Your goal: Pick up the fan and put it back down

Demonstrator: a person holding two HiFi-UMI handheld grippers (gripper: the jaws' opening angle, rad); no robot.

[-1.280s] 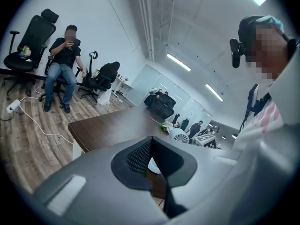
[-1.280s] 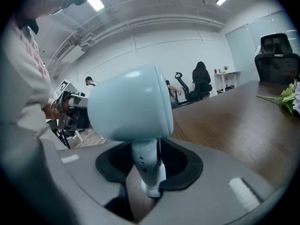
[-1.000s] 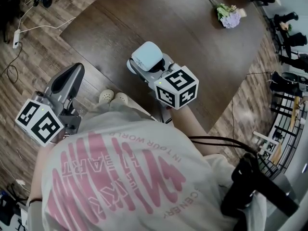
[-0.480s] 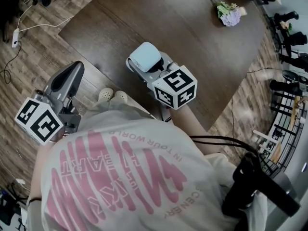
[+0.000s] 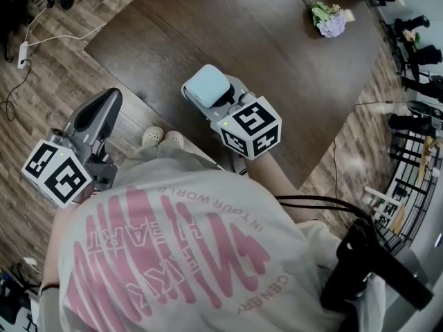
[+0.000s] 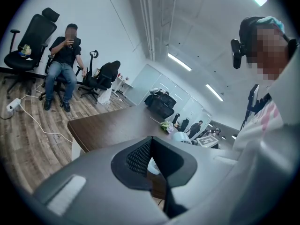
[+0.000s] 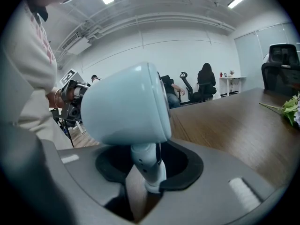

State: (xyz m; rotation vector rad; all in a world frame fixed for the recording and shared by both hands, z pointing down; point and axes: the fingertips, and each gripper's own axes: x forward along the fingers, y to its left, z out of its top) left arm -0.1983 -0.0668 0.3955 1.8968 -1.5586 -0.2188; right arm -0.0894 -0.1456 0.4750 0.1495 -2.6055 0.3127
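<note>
A light-blue fan (image 5: pixel 208 85) with a rounded head is near the front edge of the dark wooden table (image 5: pixel 277 54). My right gripper (image 5: pixel 213 102) is shut on its thin stem. In the right gripper view the fan's head (image 7: pixel 126 104) fills the middle and the stem (image 7: pixel 146 161) sits pinched between the jaws of my right gripper (image 7: pixel 147 175); its base is hidden. My left gripper (image 5: pixel 104 106) hangs off the table to the left, over the floor. In the left gripper view my left gripper (image 6: pixel 151 159) is shut with nothing in it, and the fan (image 6: pixel 180 137) shows small beyond it.
A small bunch of flowers (image 5: pixel 329 21) lies at the table's far right, also seen as flowers (image 7: pixel 293 109) in the right gripper view. Pale shoes (image 5: pixel 163 138) stand by the table edge. A cable and power strip (image 5: pixel 24 50) lie on the floor. A seated person (image 6: pixel 63 64) and office chairs are behind.
The fan's head has rolled very slightly in the right gripper's hold. The left gripper has not moved.
</note>
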